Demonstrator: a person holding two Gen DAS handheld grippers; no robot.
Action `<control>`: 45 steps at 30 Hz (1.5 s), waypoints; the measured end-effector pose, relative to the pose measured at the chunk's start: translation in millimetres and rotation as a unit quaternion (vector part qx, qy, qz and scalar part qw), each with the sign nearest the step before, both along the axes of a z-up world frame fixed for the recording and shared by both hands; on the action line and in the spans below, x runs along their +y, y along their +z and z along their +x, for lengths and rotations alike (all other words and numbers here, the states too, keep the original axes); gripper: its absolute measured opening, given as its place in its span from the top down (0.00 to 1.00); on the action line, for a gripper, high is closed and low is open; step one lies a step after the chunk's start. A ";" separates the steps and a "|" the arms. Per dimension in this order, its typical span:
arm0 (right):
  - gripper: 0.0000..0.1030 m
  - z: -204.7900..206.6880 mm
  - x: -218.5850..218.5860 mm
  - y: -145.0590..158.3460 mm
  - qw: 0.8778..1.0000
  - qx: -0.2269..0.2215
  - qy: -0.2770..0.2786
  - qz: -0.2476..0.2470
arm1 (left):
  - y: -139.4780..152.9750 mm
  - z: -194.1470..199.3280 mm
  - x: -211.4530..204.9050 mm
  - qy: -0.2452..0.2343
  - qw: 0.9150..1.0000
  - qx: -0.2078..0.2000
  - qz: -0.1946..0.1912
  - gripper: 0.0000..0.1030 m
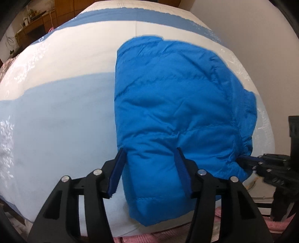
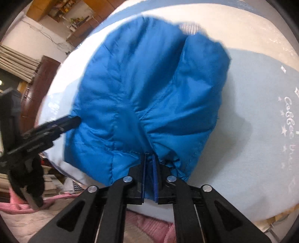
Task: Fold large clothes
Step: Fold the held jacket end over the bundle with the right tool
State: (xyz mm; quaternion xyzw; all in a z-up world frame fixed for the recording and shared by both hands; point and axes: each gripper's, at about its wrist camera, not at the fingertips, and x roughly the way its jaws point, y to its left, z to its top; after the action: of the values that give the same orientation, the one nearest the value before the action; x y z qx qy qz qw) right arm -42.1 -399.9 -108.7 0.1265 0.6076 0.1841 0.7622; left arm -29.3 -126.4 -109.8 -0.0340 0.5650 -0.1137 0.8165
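**Blue padded jacket bunched at the near edge of the bed, right tongs clamped on its hem**

Nearest the right wrist camera, the right tongs (image 2: 149, 158) are clenched on a pinch of the blue jacket (image 2: 149, 89), their blue pads nearly together with the stitched hem gathered between them. In the left wrist view the same tongs come in from the right edge and bite the jacket's lower right corner (image 1: 243, 158).

The left tongs (image 1: 150, 151) stand spread wide, released, with a thick fold of the jacket (image 1: 168, 104) bulging up between the two blue pads; the cloth sits in the gap but is not squeezed. From the right wrist view the left tongs (image 2: 74, 119) reach in from the left and touch the jacket's left side; that view does not show how far apart the pads stand.

The jacket lies folded into a puffy bundle on the bed (image 1: 56, 121), its near end hanging just over the bed's front edge. The bed cover is pale blue and cream with a darker blue band (image 1: 130, 15) across the far end. A pink textile (image 2: 145, 222) lies below the bed's edge. Beyond the bed stands wooden furniture (image 1: 35, 24) against the wall.
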 end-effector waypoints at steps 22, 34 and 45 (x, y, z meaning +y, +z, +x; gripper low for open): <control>0.90 91.9 -10.5 14.8 0.998 -0.027 -0.053 -0.038 | 0.7 92.2 -29.2 -0.015 1.000 -0.015 0.006 0.48; 0.92 106.3 -12.8 -6.5 0.997 -0.001 -0.067 -0.026 | -14.4 108.9 -35.2 -0.032 0.999 -0.004 0.010 0.47; 0.82 82.1 -14.4 30.8 0.998 -0.026 -0.046 -0.023 | 0.5 93.2 -25.0 -0.026 1.000 0.009 0.002 0.49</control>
State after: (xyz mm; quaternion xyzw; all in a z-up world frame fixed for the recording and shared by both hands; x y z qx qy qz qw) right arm 40.0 -414.3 -77.9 0.1320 0.5855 0.1384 0.7878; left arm 63.9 -151.4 -109.3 -0.0187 0.5729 -0.1336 0.8085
